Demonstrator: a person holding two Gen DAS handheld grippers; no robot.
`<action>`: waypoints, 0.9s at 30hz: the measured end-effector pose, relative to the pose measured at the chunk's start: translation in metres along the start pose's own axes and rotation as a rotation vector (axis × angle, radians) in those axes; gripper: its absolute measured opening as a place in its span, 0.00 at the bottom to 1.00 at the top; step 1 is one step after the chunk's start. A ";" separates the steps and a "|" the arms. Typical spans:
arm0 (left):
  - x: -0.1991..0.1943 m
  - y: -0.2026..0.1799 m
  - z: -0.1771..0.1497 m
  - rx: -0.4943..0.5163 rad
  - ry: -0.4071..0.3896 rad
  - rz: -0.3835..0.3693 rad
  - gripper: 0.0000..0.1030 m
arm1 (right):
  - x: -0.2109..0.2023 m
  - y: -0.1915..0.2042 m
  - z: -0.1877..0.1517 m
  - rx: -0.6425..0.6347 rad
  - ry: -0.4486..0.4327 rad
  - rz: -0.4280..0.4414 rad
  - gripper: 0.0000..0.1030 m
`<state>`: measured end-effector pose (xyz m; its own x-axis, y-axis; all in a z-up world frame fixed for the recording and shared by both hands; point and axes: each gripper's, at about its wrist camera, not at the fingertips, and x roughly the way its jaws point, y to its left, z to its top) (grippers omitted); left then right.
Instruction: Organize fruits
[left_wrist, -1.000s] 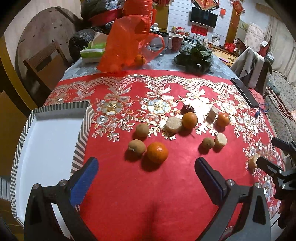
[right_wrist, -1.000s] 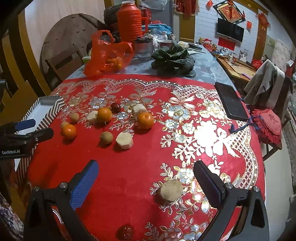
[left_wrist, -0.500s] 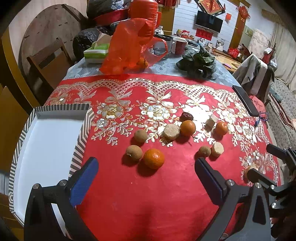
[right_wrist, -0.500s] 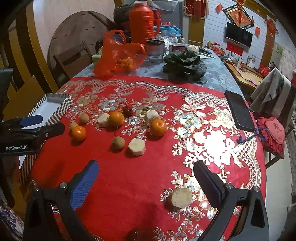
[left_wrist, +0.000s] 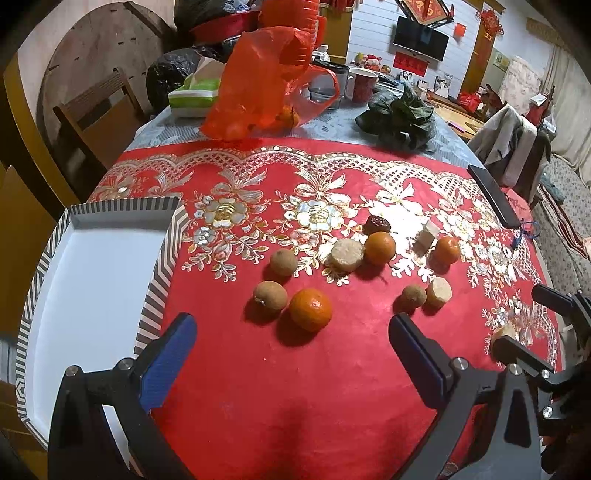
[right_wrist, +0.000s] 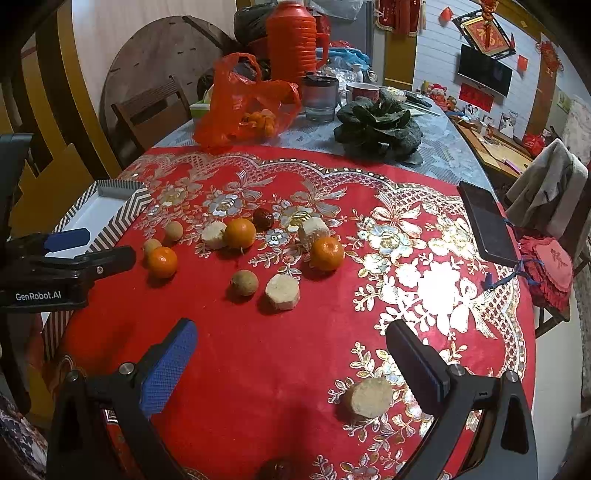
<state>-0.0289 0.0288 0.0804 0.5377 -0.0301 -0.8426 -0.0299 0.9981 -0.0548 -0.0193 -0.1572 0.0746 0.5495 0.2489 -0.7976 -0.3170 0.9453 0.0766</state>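
Note:
Loose fruit lies on the red embroidered cloth (left_wrist: 295, 387): an orange (left_wrist: 310, 309) beside a brown longan (left_wrist: 270, 295), more oranges (left_wrist: 379, 248), pale cut pieces (left_wrist: 346, 254) and a dark date (left_wrist: 376, 223). My left gripper (left_wrist: 291, 354) is open and empty, just short of the near orange. My right gripper (right_wrist: 291, 354) is open and empty above the cloth, with a pale cut piece (right_wrist: 369, 398) close to its right finger. A white tray with a striped rim (left_wrist: 162, 258) sits at the left.
A red plastic bag of oranges (right_wrist: 243, 107), a leafy green vegetable (right_wrist: 376, 125), a red thermos (right_wrist: 291, 40) and cups stand at the table's far end. A black phone (right_wrist: 487, 225) lies at the right edge. Wooden chairs (left_wrist: 99, 110) stand at the left.
Both grippers have drawn back and risen a little, so the fruit sits farther from the fingers. Both have stayed open and empty.

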 end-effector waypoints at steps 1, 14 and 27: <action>0.000 0.000 0.000 -0.001 0.002 -0.001 1.00 | 0.001 -0.001 -0.001 0.002 0.003 0.000 1.00; 0.017 0.010 0.000 -0.035 0.050 -0.020 1.00 | 0.001 -0.007 -0.010 0.036 0.035 0.004 1.00; 0.033 0.014 0.008 -0.053 0.089 -0.051 1.00 | -0.020 -0.029 -0.031 0.022 0.079 0.034 1.00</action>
<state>-0.0046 0.0424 0.0564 0.4624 -0.0874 -0.8824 -0.0501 0.9910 -0.1245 -0.0451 -0.1957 0.0694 0.4756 0.2639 -0.8392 -0.3171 0.9412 0.1163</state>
